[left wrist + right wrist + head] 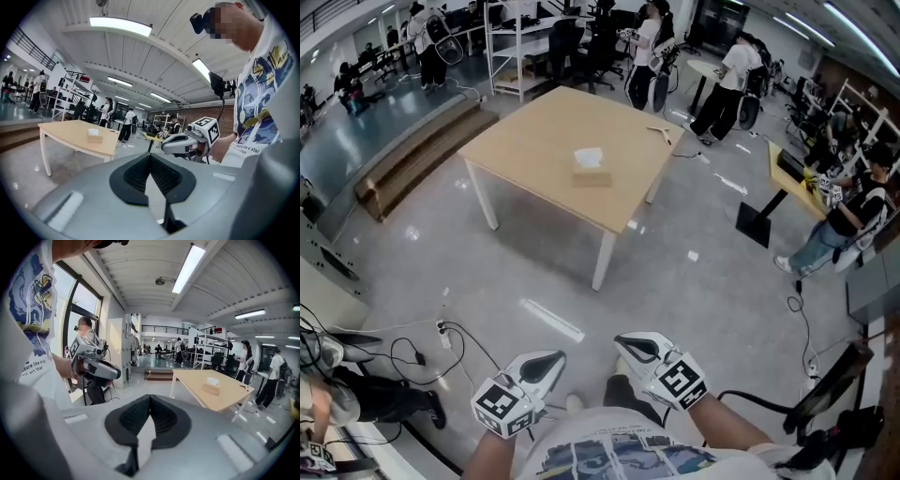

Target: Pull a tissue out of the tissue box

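- Head view: left tongs (542, 367) and right tongs (639, 348) sit low, close to the person's body, both clenched on nothing.
- Well ahead of both tongs, the box (592, 174) stands on the table (534, 141), with a tissue (589, 156) poking from its top.
- Step, as I judge it: the approach, with nothing reached yet.
- Next: close the distance, spread one pair of tongs, and pinch the tissue. The other pair may need to steady the box.
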The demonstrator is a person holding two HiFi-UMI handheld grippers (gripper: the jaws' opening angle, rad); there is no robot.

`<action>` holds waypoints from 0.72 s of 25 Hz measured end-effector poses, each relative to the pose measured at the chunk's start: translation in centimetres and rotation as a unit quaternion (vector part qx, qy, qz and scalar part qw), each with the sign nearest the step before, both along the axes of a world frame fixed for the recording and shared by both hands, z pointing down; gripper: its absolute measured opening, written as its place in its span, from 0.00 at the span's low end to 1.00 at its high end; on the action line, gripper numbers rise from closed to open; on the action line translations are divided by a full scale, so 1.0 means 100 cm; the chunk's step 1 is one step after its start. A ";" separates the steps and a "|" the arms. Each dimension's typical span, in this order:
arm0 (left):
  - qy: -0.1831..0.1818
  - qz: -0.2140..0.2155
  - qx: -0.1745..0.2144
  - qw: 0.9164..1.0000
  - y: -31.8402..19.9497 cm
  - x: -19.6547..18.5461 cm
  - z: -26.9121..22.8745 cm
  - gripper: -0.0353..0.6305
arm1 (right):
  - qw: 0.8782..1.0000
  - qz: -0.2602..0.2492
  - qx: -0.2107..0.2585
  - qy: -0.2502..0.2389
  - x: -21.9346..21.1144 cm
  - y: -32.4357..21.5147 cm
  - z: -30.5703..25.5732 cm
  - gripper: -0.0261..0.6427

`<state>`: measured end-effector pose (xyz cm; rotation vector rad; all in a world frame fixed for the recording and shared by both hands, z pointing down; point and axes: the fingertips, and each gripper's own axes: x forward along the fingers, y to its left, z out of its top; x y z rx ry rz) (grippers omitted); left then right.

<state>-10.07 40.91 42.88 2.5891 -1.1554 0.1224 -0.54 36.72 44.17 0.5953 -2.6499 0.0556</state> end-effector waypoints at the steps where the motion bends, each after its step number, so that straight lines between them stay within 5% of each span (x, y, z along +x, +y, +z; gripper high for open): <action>1: -0.001 -0.002 0.001 1.000 0.001 -0.001 0.000 0.06 | 1.000 -0.001 0.001 -0.002 -0.001 0.001 0.000 0.04; 18: 0.007 0.023 -0.013 1.000 -0.028 0.033 0.005 0.06 | 1.000 0.010 -0.005 -0.007 0.024 -0.028 0.007 0.04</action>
